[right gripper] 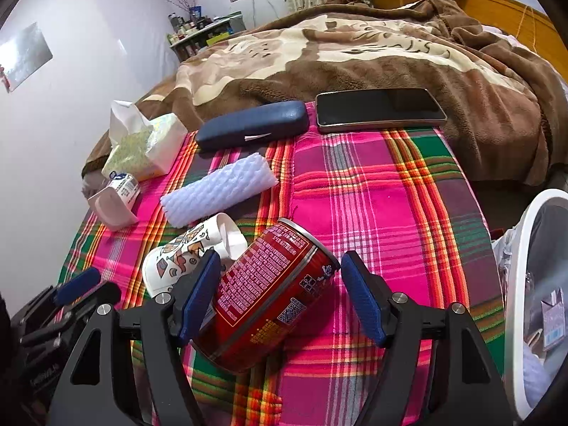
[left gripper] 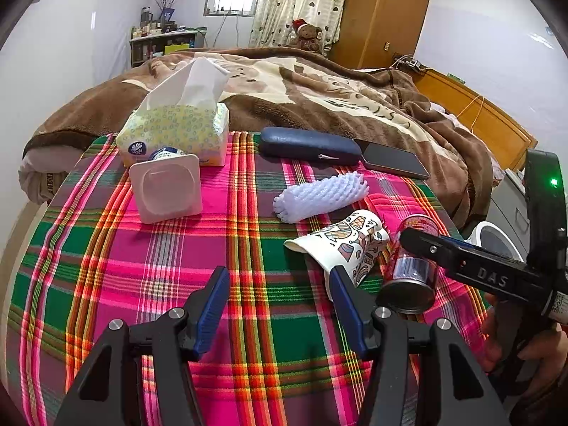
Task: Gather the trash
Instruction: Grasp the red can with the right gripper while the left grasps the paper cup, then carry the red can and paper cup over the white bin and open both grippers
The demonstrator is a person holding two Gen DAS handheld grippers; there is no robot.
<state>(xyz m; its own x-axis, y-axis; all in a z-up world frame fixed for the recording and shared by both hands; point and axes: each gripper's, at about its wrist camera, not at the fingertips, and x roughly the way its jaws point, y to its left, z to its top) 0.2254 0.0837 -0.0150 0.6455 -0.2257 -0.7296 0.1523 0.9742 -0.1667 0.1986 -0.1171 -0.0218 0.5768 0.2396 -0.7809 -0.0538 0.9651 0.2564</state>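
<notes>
A red drink can [right gripper: 269,294] lies on its side on the plaid cloth [right gripper: 383,191], between the fingers of my right gripper [right gripper: 282,294]. The jaws stand open: the left pad is at the can's side, and a gap shows at the right pad. A crushed, patterned paper cup [left gripper: 349,245] lies against the can [left gripper: 411,266]. My left gripper [left gripper: 280,294] is open and holds nothing, its right finger just in front of the cup. One right-gripper finger [left gripper: 447,252] crosses above the can. A white foam sleeve [left gripper: 319,195] and a tipped white yogurt cup [left gripper: 165,191] lie farther back.
A tissue pack [left gripper: 177,131], a blue glasses case [left gripper: 309,145] and a phone [left gripper: 394,159] sit along the far edge, by the bed's brown blanket [left gripper: 319,85]. A white-rimmed bin [right gripper: 518,284] stands off the table's right side. A hand [left gripper: 511,340] holds the right gripper.
</notes>
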